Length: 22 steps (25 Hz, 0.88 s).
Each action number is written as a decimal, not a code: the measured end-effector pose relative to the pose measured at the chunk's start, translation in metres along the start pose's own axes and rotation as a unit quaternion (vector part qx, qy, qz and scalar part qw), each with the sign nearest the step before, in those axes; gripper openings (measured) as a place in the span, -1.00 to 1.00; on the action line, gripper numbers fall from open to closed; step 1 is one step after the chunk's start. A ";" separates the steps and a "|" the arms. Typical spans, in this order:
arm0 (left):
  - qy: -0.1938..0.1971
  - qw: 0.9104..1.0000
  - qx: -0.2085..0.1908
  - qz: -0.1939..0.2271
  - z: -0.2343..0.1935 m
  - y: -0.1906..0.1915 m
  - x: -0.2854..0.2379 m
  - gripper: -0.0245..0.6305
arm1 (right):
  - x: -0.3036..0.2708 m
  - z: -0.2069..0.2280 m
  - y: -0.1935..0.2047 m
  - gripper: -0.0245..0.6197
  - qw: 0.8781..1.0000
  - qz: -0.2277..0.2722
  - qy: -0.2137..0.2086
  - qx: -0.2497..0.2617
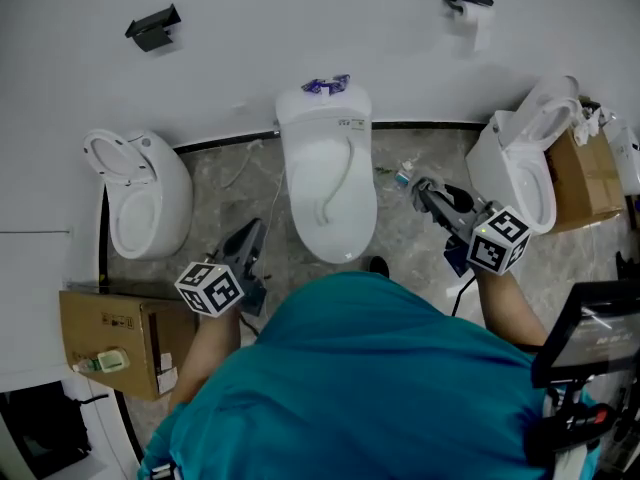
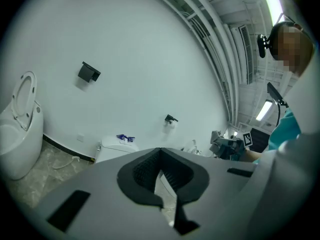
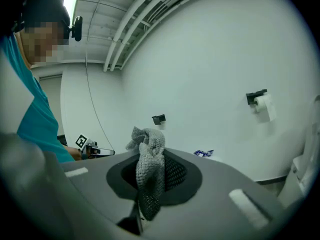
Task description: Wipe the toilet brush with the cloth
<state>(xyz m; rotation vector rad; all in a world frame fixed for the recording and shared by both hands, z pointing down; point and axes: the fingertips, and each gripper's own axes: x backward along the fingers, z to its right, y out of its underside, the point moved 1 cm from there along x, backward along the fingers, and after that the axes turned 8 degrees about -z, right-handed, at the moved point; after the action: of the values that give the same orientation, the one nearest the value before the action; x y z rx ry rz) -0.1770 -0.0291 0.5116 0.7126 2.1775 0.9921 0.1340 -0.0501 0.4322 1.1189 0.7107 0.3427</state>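
Tiled bathroom floor [image 1: 400,228], white wall [image 1: 300,28]. Grey cloth [image 3: 147,149] clamped in right gripper [image 3: 150,176], 3 o'clock of middle toilet [image 1: 327,168]. Left gripper [image 2: 161,171] jaws together, empty, 8 o'clock. No toilet brush spotted; wiping seemingly not begun.

The person wears a teal short-sleeved shirt [image 1: 370,368], and the grey left hand-held gripper [image 1: 252,236] at eight o'clock and right hand-held gripper [image 1: 422,190] at three o'clock each bear a black-and-white marker cube [image 1: 210,288].

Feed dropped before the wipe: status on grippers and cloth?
Left gripper shut, empty. Right gripper shut on grey knitted cloth. No toilet brush in any view. White ceramic toilet straight ahead, between the grippers.
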 end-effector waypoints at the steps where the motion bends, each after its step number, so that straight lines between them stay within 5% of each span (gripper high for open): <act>1: -0.011 1.000 0.005 0.001 0.000 -0.002 -0.014 -0.93 | -0.006 0.017 -0.002 -0.83 1.000 -0.003 -0.010 0.002; 6: -0.067 0.997 0.040 -0.016 -0.001 0.005 -0.084 -0.93 | -0.033 0.098 -0.024 -0.83 0.998 -0.023 -0.060 0.011; 13: -0.119 0.983 0.065 -0.123 -0.029 0.055 -0.156 -0.93 | -0.072 0.155 -0.020 -0.83 0.996 -0.051 -0.073 0.012; 18: -0.143 0.957 0.092 -0.234 -0.087 0.118 -0.200 -0.89 | -0.102 0.170 0.011 -0.83 0.996 -0.084 -0.041 -0.010; 22: -0.152 0.931 0.114 -0.311 -0.136 0.177 -0.234 -0.57 | -0.115 0.176 0.031 -0.83 0.995 -0.095 -0.022 -0.032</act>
<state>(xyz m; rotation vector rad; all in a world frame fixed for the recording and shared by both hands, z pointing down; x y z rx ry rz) -0.0863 -0.1501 0.7972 0.2140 2.0483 0.2819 0.1708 -0.2268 0.5437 0.9859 0.7549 0.1767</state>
